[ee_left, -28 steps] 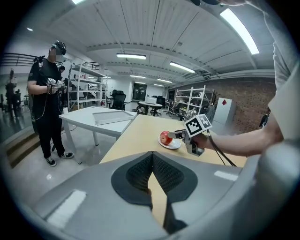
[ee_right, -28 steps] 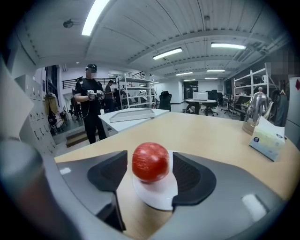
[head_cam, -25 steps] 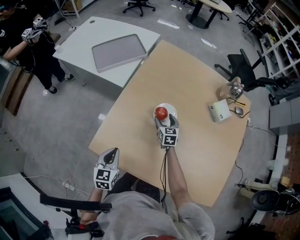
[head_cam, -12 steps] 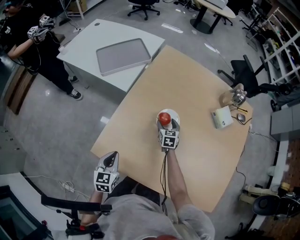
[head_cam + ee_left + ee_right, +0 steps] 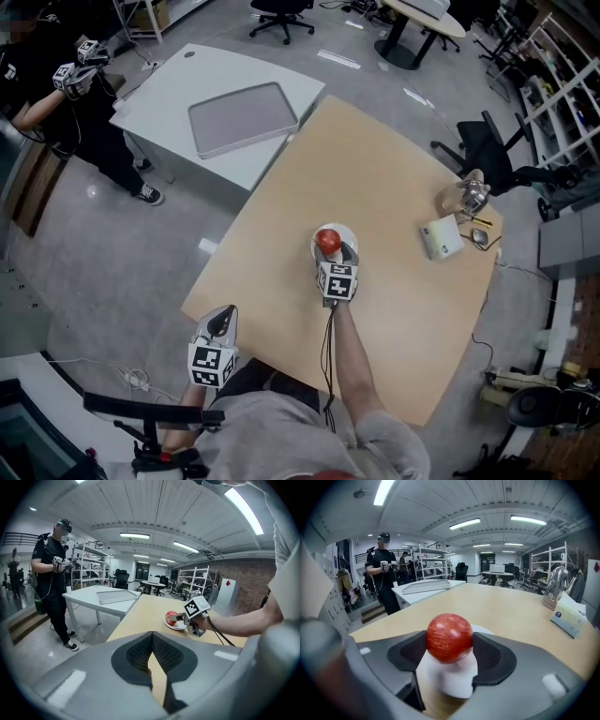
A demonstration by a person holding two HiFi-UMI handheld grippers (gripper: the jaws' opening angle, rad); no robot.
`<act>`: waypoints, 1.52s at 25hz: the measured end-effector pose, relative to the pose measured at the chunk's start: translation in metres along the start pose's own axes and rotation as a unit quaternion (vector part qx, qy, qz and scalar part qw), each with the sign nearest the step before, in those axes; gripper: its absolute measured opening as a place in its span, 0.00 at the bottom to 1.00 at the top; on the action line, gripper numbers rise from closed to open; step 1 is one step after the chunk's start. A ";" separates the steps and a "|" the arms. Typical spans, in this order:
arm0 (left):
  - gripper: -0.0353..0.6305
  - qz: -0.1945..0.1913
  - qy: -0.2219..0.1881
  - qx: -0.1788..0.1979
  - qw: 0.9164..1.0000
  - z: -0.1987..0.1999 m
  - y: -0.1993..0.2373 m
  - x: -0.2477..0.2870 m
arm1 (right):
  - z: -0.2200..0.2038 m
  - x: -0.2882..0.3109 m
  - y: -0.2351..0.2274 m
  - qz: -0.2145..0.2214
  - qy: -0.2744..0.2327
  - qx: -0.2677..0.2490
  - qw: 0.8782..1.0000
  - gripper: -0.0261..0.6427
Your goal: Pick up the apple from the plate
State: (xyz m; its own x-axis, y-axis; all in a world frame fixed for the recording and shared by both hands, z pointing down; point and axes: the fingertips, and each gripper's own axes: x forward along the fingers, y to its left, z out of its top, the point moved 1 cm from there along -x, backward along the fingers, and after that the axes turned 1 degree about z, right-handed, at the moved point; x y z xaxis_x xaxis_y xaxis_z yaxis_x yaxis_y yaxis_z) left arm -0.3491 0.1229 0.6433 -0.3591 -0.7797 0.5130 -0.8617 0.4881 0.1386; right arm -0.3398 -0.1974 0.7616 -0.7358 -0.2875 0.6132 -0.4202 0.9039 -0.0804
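Gripping the apple [image 5: 449, 637] from both sides, the right tool [image 5: 335, 251] sits just below the centre of the head view, at the end of the person's outstretched forearm [image 5: 352, 361]. Its jaws have just been closing, and in the right gripper view both dark pads [image 5: 411, 652] lie against the red fruit, spread wide to take it. The apple rests on a small white plate [image 5: 343, 232], which stands near the middle of the tan tabletop [image 5: 375, 178].

At the lower left of the head view, the left tool [image 5: 222, 321] hangs off the near edge of the tabletop, well apart from the plate. In the left gripper view its jaws meet at the tips with nothing between them.

Toward the right edge of the tabletop stand a shiny kettle [image 5: 462, 198] and, just beside it, a pale tissue box [image 5: 441, 239]. A grey tray [image 5: 242, 117] lies on a white table [image 5: 173, 80] at the upper left, and another person in dark clothes [image 5: 66, 103] stands beyond it.
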 end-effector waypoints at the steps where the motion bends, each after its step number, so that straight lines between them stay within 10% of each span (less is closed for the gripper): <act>1: 0.08 0.000 -0.001 0.000 1.000 0.001 0.000 0.001 | 0.001 0.000 -0.001 0.000 -0.002 0.002 1.000 0.51; 38: 0.08 -0.113 -0.019 0.048 0.992 0.028 -0.051 0.020 | 0.004 -0.176 -0.044 -0.041 -0.129 0.157 0.978 0.51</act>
State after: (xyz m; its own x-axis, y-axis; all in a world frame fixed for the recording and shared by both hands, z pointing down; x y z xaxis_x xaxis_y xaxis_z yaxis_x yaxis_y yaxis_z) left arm -0.3228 0.0714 0.6234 -0.1639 -0.8807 0.4443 -0.9514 0.2601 0.1646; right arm -0.1939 -0.1879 0.6541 -0.7855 -0.4619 0.4119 -0.5959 0.7441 -0.3021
